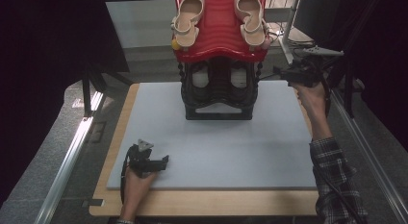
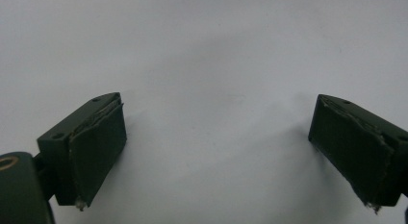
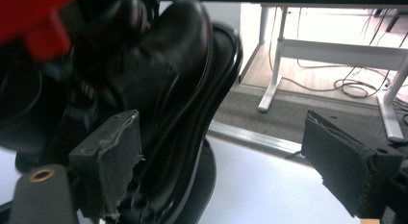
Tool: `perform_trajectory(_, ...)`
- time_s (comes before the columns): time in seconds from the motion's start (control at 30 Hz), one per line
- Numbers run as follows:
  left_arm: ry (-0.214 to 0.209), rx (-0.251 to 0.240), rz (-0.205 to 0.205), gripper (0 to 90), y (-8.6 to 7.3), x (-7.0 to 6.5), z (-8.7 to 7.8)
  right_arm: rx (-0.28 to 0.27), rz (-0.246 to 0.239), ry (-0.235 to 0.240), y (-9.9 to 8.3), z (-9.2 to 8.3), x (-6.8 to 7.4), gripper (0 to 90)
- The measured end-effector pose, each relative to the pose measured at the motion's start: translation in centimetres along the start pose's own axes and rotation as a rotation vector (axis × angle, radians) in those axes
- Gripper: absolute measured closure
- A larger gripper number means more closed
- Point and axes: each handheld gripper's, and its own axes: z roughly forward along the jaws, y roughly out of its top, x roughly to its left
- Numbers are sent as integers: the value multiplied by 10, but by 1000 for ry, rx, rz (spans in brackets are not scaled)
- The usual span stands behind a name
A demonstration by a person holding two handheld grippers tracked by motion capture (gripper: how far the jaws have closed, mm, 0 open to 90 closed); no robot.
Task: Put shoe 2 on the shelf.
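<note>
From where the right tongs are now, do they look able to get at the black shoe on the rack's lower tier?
Probably yes. The right tongs stand open beside the rack, level with the lower tier, and the black shoe sits just ahead with nothing between. The rack's curved black side frame may crowd one jaw.

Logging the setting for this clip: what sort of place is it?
Probably a lab or workshop recording station, not a home. A grey mat covers a wooden table, holding a two-tier shoe rack. Dark curtains flank it, and cables lie under a white desk frame behind.
</note>
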Motion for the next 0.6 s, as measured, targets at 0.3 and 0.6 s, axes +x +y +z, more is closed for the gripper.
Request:
perform_trajectory(0.3, 0, 0, 0, 59, 0, 0, 0, 72, -19, 23, -42, -11, 7, 95)
perform_trajectory(0.6, 1, 0, 0, 59, 0, 0, 0, 113, -21, 50, -79, -32, 13, 83)
